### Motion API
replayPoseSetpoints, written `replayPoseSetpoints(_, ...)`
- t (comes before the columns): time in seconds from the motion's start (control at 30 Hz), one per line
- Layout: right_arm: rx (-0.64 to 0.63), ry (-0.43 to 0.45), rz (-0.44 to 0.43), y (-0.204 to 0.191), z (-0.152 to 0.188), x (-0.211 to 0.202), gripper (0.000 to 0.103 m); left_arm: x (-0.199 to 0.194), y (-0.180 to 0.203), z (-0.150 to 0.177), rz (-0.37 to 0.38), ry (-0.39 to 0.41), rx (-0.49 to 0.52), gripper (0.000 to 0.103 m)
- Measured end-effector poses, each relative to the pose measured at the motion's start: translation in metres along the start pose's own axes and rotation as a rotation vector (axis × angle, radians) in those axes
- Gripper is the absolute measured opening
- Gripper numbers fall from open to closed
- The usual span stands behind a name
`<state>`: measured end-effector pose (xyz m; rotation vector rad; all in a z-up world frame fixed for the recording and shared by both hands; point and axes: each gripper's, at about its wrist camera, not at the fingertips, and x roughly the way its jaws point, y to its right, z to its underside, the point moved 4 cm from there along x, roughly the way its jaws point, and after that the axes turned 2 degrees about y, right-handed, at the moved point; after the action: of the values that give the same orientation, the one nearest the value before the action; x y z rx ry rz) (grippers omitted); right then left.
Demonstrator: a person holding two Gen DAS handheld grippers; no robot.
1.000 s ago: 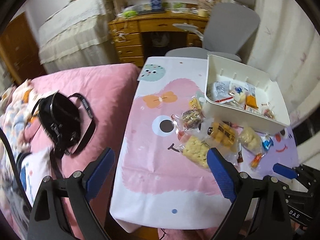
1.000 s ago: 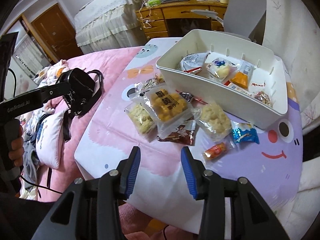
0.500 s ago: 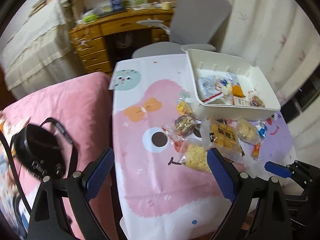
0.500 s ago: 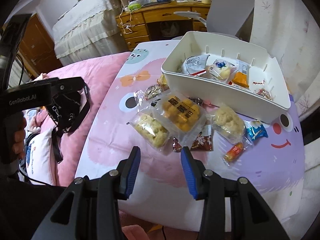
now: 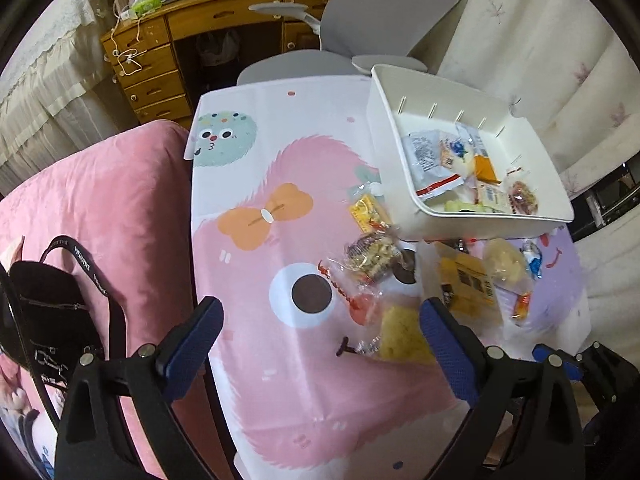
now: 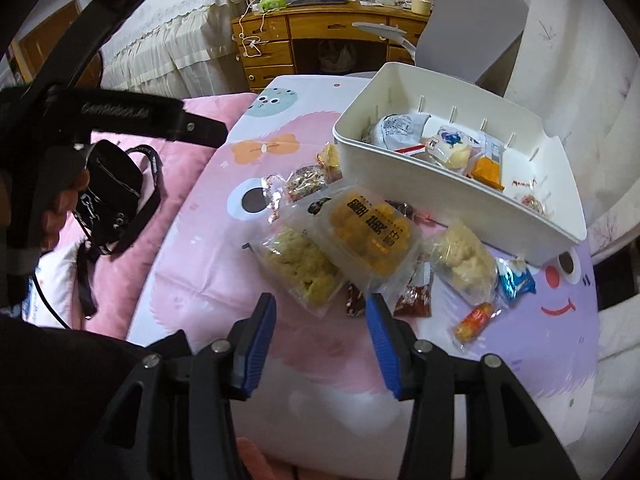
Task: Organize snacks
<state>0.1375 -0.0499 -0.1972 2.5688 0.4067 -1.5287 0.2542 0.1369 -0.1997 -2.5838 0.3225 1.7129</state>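
- My left tongs [image 5: 316, 340] hang wide open and empty above the worktop [image 5: 256, 360].
- My right tongs [image 6: 320, 320] are open too, holding nothing.
- Loose snack packets [image 6: 360, 236] lie clustered just beside the white bin [image 6: 420, 196], which holds several more.

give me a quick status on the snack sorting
Left gripper open, empty, above the table. Right gripper open, empty, near the loose snack packets. White bin partly filled. Nothing blocking.
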Motion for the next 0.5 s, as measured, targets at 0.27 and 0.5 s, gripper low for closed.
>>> replayPoseSetpoints(0.27, -0.146, 0.009, 0.036, 0.005, -0.008, 0.034, 0.052, 0.052, 0.006, -0.012, 0.025, -0.079, 0.067, 0.098)
replayPoseSetpoints(0.5, -0.282, 0.021, 0.047, -0.002, -0.009, 0.061, 0.052, 0.096, 0.016, -0.021, 0.032, -0.145, 0.164, 0.094)
